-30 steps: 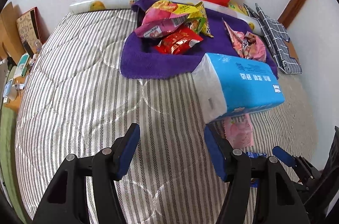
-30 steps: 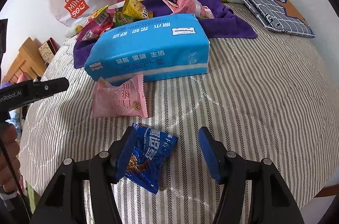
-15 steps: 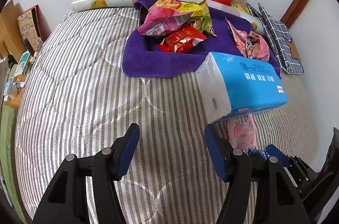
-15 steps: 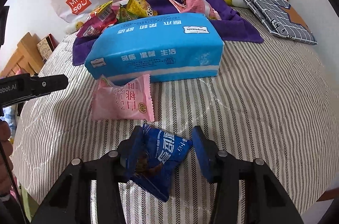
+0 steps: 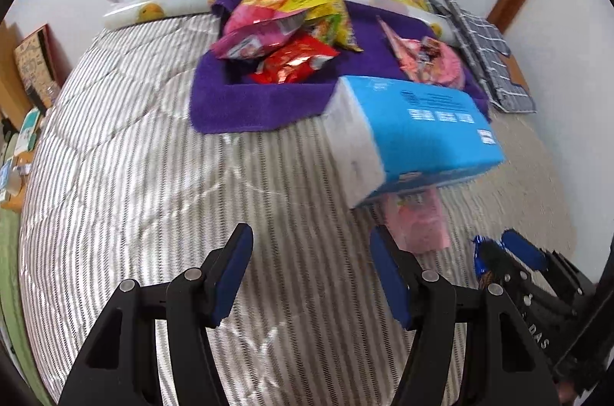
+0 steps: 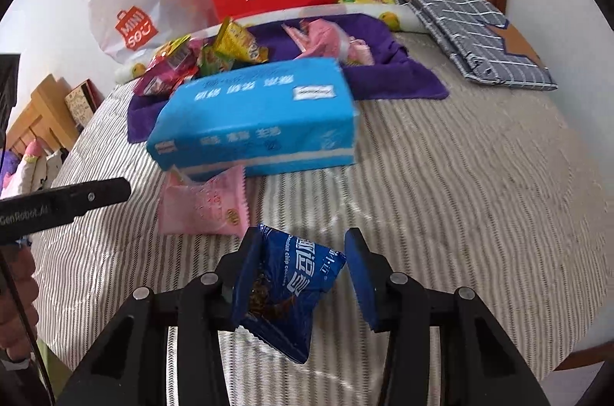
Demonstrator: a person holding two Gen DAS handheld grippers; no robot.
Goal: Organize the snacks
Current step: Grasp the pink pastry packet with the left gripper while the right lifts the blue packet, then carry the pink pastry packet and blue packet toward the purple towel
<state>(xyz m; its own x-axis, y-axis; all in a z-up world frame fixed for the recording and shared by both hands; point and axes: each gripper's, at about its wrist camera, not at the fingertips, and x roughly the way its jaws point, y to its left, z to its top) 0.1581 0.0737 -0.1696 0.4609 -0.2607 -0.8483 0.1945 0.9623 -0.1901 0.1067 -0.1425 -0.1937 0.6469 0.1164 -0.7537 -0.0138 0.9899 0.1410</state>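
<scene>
Both tools share one build. The left gripper (image 5: 311, 275) has matte black angular arms with triangular cut-outs, silver round screw heads at the joints, and dark blue pads on its fingers (image 5: 230, 275). The right gripper (image 6: 303, 275) matches; white "GenRobot.AI" lettering marks a black bar.
</scene>
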